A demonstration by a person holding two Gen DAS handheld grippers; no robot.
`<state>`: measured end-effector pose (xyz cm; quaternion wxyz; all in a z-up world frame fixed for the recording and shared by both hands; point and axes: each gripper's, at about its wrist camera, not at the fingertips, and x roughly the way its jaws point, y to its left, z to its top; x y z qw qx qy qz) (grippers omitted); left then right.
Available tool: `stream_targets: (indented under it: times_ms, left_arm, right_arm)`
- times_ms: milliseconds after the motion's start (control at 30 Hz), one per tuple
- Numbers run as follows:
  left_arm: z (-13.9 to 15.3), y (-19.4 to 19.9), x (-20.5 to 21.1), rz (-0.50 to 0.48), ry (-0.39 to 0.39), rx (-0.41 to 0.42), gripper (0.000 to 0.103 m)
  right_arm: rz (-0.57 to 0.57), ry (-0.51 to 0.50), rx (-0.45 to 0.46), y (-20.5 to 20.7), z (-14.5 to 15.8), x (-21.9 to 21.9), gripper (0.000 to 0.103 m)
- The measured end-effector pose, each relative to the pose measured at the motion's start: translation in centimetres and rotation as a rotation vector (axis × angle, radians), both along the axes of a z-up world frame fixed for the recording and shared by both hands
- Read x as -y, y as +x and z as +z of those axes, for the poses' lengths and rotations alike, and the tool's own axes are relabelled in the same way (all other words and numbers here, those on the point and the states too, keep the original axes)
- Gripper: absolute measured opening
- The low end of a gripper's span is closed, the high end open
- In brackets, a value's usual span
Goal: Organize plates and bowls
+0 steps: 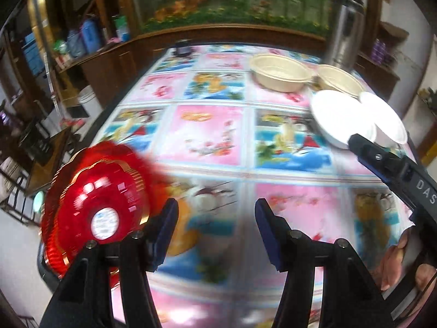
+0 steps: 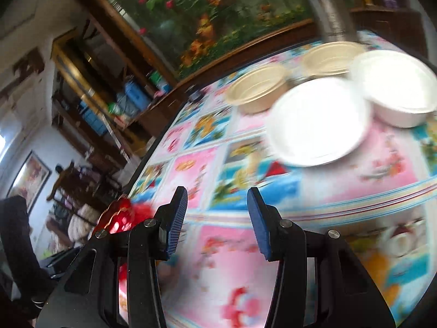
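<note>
A stack of red plates with gold trim (image 1: 92,205) sits at the table's near left edge, just left of my open, empty left gripper (image 1: 217,232); it also shows in the right wrist view (image 2: 120,216). Two beige bowls (image 1: 281,72) (image 1: 341,80) and two white bowls (image 1: 341,117) (image 1: 387,120) stand at the far right. In the right wrist view my right gripper (image 2: 217,218) is open and empty above the cloth, well short of a white bowl (image 2: 319,120), a second white bowl (image 2: 396,87) and the beige bowls (image 2: 259,87) (image 2: 327,57). The right gripper's arm (image 1: 393,169) enters the left wrist view from the right.
The table (image 1: 207,136) wears a bright pink and blue picture cloth. A steel thermos (image 1: 347,30) stands at the far right corner and a small dark jar (image 1: 183,47) at the far edge. Wooden shelves and a sideboard lie beyond.
</note>
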<state>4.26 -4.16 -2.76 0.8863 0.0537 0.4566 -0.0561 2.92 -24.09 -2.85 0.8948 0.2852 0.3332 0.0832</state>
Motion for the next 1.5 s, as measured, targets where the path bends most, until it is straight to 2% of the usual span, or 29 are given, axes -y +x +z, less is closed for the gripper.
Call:
stream_targets:
  times_ms: [267,433,633,767,900,1033,1233,1400,1500]
  left_arm:
    - [-0.1,3.9,5.4,-0.071,-0.011,-0.033,0.059]
    - [-0.2,7.0,6.6,-0.059,-0.041,-0.065,0.059]
    - [-0.2,10.5,7.4,-0.019,-0.075,-0.087,0.059]
    - [-0.6,12.5,7.7,0.016,-0.097,-0.107,0.059]
    - [-1.1,14.0,8.2,0.038,-0.133,-0.124,0.059]
    - [-1.6,15.1,9.3,0.039,-0.138,-0.126,0.059]
    - [-2.9,16.0,10.0,0.043,-0.175,-0.159,0.059]
    - [-3.9,15.9,10.8,0.003,-0.188,-0.173,0.059]
    - [-3.8,15.8,10.7,-0.014,-0.219,-0.168,0.059]
  right_arm:
    - [-0.132,0.062,-0.034,-2.0,-0.9,8.3,0.046]
    - [-0.12,0.086,-0.089,-1.8,-1.1,11.1,0.046]
    - [-0.09,0.107,-0.165,1.6,0.1,12.3,0.045]
    - [-0.087,0.123,-0.217,4.0,-0.2,12.2,0.045]
    - [-0.106,0.176,-0.226,5.1,-1.1,12.1,0.045]
    - [-0.12,0.238,-0.233,5.9,-2.0,12.3,0.046]
    - [-0.13,0.25,-0.234,6.2,-2.8,12.3,0.046]
    - [-0.147,0.255,-0.247,6.2,-3.6,12.3,0.046]
    - [-0.154,0.23,-0.225,6.1,-3.2,12.1,0.046]
